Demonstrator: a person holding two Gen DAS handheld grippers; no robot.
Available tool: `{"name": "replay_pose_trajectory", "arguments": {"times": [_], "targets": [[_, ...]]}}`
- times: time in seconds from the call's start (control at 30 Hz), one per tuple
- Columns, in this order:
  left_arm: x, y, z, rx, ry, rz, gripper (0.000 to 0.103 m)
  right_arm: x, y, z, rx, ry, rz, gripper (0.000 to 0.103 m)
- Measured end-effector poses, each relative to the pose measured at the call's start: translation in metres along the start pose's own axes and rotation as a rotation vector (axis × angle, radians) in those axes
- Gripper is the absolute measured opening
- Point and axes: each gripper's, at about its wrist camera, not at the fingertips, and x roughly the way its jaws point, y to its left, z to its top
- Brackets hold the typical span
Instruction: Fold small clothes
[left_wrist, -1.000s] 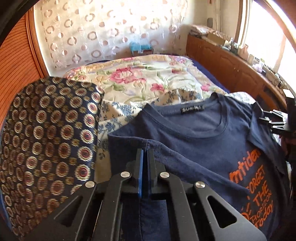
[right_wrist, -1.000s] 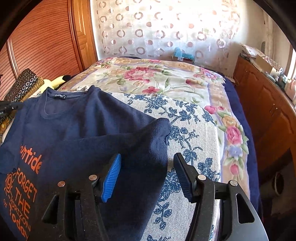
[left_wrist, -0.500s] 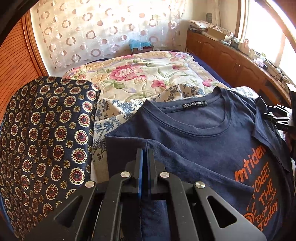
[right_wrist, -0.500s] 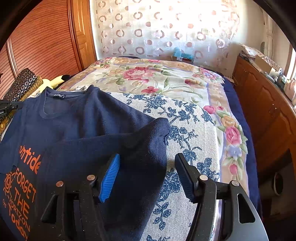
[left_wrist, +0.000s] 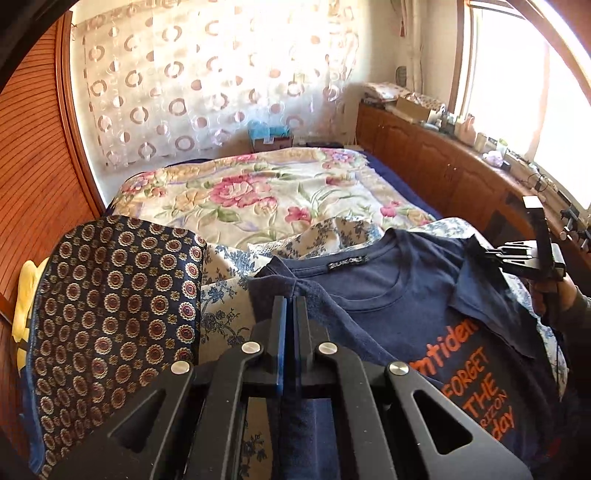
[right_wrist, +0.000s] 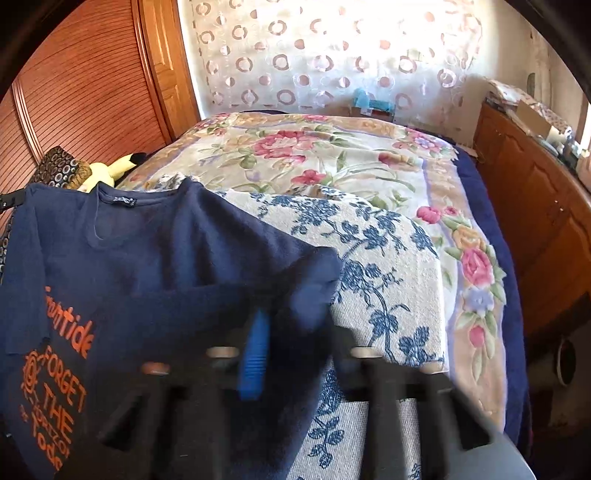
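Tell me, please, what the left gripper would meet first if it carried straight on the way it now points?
Probably more of the navy T-shirt its fingers already pinch, around the collar; the floral bedspread lies beyond, though depth is unclear.

Ahead of the gripper: a bed (left_wrist: 258, 199) with a floral cover, a blue-patterned white cloth (right_wrist: 388, 266) over it. Left: a dark medallion-print cushion (left_wrist: 110, 314), a yellow soft toy (right_wrist: 107, 171). Right: wooden cabinets (left_wrist: 443, 166). Beyond: a ring-patterned curtain (left_wrist: 207, 81).
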Motion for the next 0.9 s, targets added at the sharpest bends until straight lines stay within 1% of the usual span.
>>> {"name": "replay_pose_trajectory", "arguments": {"times": [0.07, 0.17, 0.23, 0.43, 0.57, 0.67, 0.8, 0.9], "targets": [[-0.008, -0.001, -0.003, 0.0, -0.013, -0.006, 0.004, -0.011, 0.003, 0.002, -0.003, -0.016, 0.024, 0.005], [-0.027, -0.004, -0.009, -0.001, -0.042, -0.02, 0.004, -0.036, 0.012, 0.001, -0.017, -0.078, 0.033, 0.005], [-0.038, -0.007, -0.014, 0.001, -0.058, -0.029, 0.004, -0.056, 0.02, -0.004, -0.032, -0.118, 0.024, 0.005], [-0.069, -0.022, -0.042, 0.023, -0.097, -0.072, 0.003, -0.106, 0.041, -0.036, -0.046, -0.207, 0.01, 0.005], [-0.096, -0.027, -0.062, 0.021, -0.133, -0.093, 0.003, -0.129, 0.053, -0.061, -0.041, -0.238, 0.008, 0.005], [-0.118, -0.026, -0.085, 0.018, -0.156, -0.106, 0.003, -0.146, 0.062, -0.084, -0.04, -0.252, 0.015, 0.005], [-0.139, -0.025, -0.124, 0.011, -0.154, -0.102, 0.003, -0.169, 0.074, -0.119, -0.05, -0.257, 0.015, 0.005], [-0.154, -0.02, -0.155, -0.02, -0.152, -0.094, 0.003, -0.19, 0.081, -0.148, -0.058, -0.258, 0.005, 0.005]]}}
